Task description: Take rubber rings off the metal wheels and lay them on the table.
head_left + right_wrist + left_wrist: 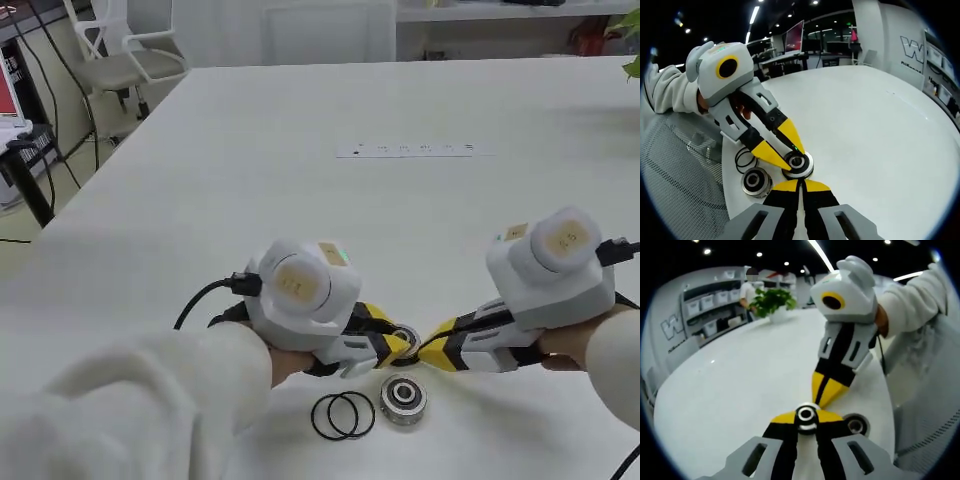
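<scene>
The white counter [300, 150] stretches far out beyond both my grippers; my left gripper [806, 421] is closed partway, clamping a metal wheel [806, 414] between its yellow tips; my right gripper [800, 187] faces it tip to tip, jaws pressed together with no gap, touching that wheel's rim; whether they pinch anything there I cannot tell; a second wheel [403, 397] lies flat just nearer me than the meeting tips; two overlapping rubber rings [342, 415] lie beside it, under my left gripper.
</scene>
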Motion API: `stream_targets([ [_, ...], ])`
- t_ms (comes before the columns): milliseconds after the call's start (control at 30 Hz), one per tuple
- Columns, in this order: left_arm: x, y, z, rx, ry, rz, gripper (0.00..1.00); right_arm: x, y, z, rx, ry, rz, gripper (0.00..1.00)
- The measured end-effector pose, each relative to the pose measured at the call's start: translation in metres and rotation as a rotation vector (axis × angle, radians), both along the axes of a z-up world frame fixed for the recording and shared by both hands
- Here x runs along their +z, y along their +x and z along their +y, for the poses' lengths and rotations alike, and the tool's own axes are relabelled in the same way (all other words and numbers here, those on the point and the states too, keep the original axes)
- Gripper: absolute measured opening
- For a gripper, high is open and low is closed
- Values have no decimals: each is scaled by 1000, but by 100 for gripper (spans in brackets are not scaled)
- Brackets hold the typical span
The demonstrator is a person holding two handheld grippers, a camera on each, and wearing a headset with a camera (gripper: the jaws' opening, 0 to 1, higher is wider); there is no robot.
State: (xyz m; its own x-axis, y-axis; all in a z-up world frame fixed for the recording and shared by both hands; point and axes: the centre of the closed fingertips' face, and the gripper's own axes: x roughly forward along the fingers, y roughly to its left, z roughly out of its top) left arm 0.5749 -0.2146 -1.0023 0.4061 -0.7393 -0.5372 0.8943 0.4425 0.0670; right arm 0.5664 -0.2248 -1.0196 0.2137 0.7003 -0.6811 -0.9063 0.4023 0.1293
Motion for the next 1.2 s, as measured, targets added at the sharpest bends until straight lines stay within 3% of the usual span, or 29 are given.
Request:
stream_targets([
  [200,0,1,1,3,2,-2,14,-1,3,0,-85,17,58,0],
  [400,0,1,1,8,2,-2,14,-3,5,-1,-232,48,194,0],
  [600,0,2,2,12,0,-1,14,-4,8,1,-278,33,186,0],
  [700,0,1,1,9,-1,0,14,-3,5,2,-300,71,250,0],
  [833,0,1,1,6,-1,-1,14,-2,3,1,-302,73,258,0],
  [900,0,1,1,5,1,-2,14,0,2,0,-366,100,322,0],
  [967,0,1,1,4,2,-3,14,2,3,0,-377,151,355,0],
  [1000,0,1,1,3,2,-3,14,3,4,-2,-412,181,394,0],
  [1100,0,1,1,2,3,-3,14,15,8,2,-457,302,448,0],
  [1133,0,2,1,2,4,-5,14,12,5,0,-472,292,479,0],
  [1167,0,2,1,2,3,-3,14,10,6,-1,-462,293,465,0],
  [1200,0,1,1,2,3,-3,14,10,6,0,-476,306,483,0],
])
